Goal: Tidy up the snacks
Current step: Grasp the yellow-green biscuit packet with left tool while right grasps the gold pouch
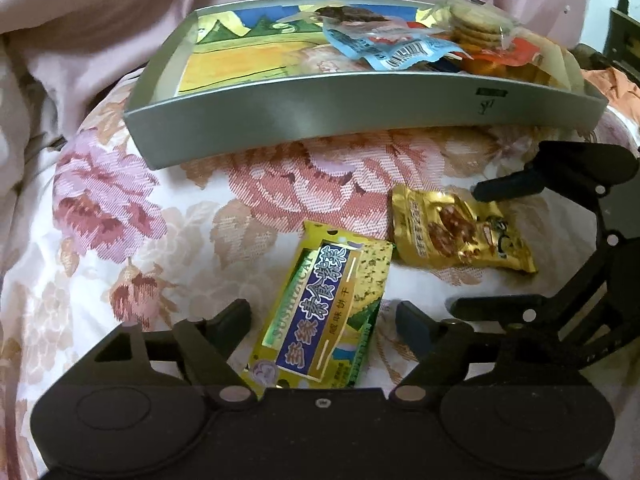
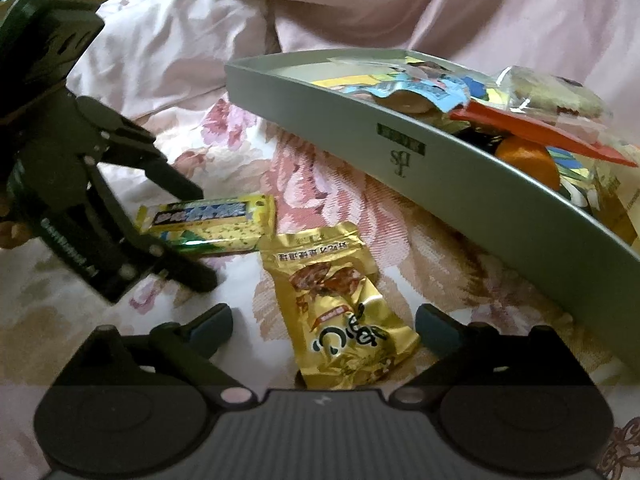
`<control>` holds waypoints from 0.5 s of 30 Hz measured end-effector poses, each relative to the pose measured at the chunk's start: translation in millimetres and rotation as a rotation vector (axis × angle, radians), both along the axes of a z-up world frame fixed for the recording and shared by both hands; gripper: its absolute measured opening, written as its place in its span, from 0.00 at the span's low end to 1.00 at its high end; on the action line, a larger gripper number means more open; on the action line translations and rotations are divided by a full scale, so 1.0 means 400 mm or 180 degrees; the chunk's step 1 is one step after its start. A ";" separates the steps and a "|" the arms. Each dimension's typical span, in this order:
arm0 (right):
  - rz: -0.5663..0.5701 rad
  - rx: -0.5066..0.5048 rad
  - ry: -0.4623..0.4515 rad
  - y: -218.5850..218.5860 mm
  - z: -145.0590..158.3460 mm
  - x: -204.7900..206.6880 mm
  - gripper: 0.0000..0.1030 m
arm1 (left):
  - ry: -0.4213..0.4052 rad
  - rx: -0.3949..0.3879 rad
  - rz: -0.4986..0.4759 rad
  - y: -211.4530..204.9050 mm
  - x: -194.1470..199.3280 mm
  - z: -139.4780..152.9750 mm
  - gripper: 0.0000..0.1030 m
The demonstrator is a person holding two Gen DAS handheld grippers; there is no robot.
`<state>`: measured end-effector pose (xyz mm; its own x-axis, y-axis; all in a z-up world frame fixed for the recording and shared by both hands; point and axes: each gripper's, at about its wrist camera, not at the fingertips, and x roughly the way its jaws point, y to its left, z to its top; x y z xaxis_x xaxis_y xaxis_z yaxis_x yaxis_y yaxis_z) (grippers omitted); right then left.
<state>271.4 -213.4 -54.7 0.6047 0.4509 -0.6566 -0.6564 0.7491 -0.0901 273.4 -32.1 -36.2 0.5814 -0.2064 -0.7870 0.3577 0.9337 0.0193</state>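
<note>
Matte black plastic left gripper [image 1: 323, 320], silver rivets, round housings, black right gripper [image 2: 324, 330], teal-padded fingertips [image 2: 210, 330], white lettering

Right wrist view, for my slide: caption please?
Open right gripper straddles a gold foil snack packet on floral bedding, beside a grey snack tray.

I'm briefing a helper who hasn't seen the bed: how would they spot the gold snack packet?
Find the grey tray on the floral bedspread. Two packets lie loose in front of it. The gold foil packet is the crinkled one between the right gripper's open fingers; its neighbour, the flat yellow-green cracker packet, has a blue label.
</note>
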 end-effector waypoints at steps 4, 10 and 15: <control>0.0023 -0.0024 0.0032 0.004 0.006 -0.001 0.88 | 0.0048 -0.0007 0.0159 -0.010 -0.010 0.011 0.66; 0.0027 -0.0076 0.0036 0.016 0.016 -0.018 0.77 | 0.0152 -0.0100 0.0464 -0.028 -0.038 0.031 0.51; -0.0012 -0.0149 0.0105 0.016 0.022 -0.039 0.71 | 0.0203 -0.0073 0.0555 -0.044 -0.045 0.038 0.51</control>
<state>256.0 -206.9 -45.9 0.5841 0.4171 -0.6963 -0.6568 0.7470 -0.1034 255.5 -49.6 -21.2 0.5590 -0.1251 -0.8197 0.1901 0.9816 -0.0202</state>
